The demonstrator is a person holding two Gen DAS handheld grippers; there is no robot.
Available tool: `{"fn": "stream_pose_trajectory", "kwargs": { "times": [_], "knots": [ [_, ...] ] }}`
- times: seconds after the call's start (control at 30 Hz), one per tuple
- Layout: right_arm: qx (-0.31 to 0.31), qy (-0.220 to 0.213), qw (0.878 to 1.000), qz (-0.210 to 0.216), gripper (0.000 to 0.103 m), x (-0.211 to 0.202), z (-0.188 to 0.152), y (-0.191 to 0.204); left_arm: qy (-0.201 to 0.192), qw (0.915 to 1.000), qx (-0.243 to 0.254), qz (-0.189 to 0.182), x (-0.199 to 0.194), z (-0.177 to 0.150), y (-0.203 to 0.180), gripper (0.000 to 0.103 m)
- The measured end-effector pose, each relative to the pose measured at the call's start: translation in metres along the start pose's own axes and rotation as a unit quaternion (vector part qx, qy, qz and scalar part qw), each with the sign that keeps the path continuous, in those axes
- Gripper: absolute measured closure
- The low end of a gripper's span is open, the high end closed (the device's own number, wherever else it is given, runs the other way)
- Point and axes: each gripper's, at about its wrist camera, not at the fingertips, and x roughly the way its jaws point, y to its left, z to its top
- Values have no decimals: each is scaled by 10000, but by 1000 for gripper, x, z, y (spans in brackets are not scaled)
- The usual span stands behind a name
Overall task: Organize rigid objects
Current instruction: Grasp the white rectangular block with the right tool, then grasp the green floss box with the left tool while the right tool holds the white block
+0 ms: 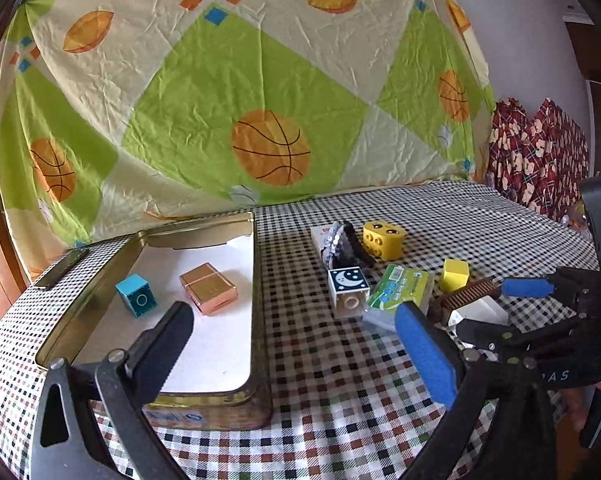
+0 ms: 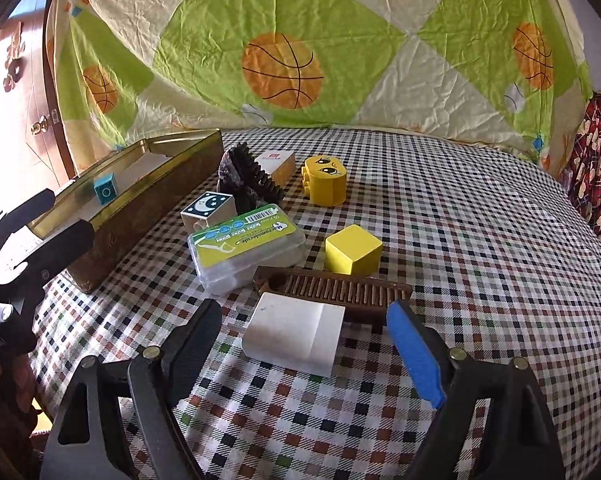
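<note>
A gold metal tin (image 1: 256, 292) lies open on the checked tablecloth and holds a blue cube (image 1: 137, 295) and a copper box (image 1: 208, 288). My left gripper (image 1: 296, 352) is open and empty, just in front of the tin's right edge. My right gripper (image 2: 306, 346) is open around a white charger block (image 2: 294, 338), fingers on either side of it and apart from it. Behind the block lie a brown comb (image 2: 336, 290), a yellow cube (image 2: 353, 249), a green-labelled clear box (image 2: 246, 246), a moon block (image 2: 207, 209) and a yellow face block (image 2: 325, 180).
A dark sequinned hair clip (image 2: 246, 178) and a small white box (image 2: 278, 162) lie near the tin's far end. A basketball-print sheet (image 1: 220, 92) hangs behind the table. Red patterned fabric (image 1: 540, 160) sits at the right. My right gripper shows in the left wrist view (image 1: 532, 304).
</note>
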Motion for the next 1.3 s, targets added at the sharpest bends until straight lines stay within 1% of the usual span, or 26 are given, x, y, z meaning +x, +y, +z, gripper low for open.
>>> {"fn": "stream_pose_trajectory", "kwargs": {
  "times": [0.1, 0.17, 0.23, 0.27, 0.4, 0.6, 0.77, 0.87, 1.0, 1.07, 1.1, 1.13, 1.2, 1.3],
  "knots": [
    [-98, 172, 9998, 22, 28, 6, 0, 4, 37, 10000, -19, 0, 2, 0, 0, 1],
    [-153, 270, 9995, 34, 29, 10, 1, 5, 67, 10000, -16, -7, 3, 0, 0, 1],
    [-188, 405, 9990, 83, 39, 15, 1, 6, 94, 10000, 15, -24, 4, 0, -1, 1],
    [-189, 408, 9990, 81, 41, 15, 1, 6, 92, 9999, 34, -49, 4, 0, -2, 1],
    [-269, 283, 9992, 35, 41, 11, 0, 9, 124, 9998, 117, -142, 6, 2, -8, 1],
    [-123, -28, 9999, -58, 41, -2, 5, 2, 213, 9989, 288, -291, 11, 6, -22, 1],
    [104, -135, 9997, -152, 41, -4, 18, -15, 399, 9971, 385, -526, 23, 13, -38, 1],
    [259, -120, 9994, -199, 41, 2, 24, -24, 597, 9950, 484, -638, 33, 17, -49, 2],
    [412, -67, 9990, -161, 41, 12, 29, -35, 975, 9893, 455, -991, 48, 21, -58, 11],
    [486, -67, 9987, -161, 41, 17, 30, -40, 1163, 9856, 426, -1148, 55, 23, -60, 18],
    [542, -53, 9984, -152, 41, 19, 29, -43, 1248, 9840, 409, -1205, 59, 23, -61, 23],
    [610, -35, 9981, -105, 41, 20, 29, -46, 1324, 9833, 398, -1187, 62, 24, -62, 27],
    [680, -47, 9976, -80, 41, 20, 29, -49, 1410, 9820, 422, -1182, 68, 24, -63, 28],
    [761, -38, 9971, -10, 41, 21, 28, -52, 1562, 9791, 538, -1185, 75, 24, -68, 35]
  ]
}}
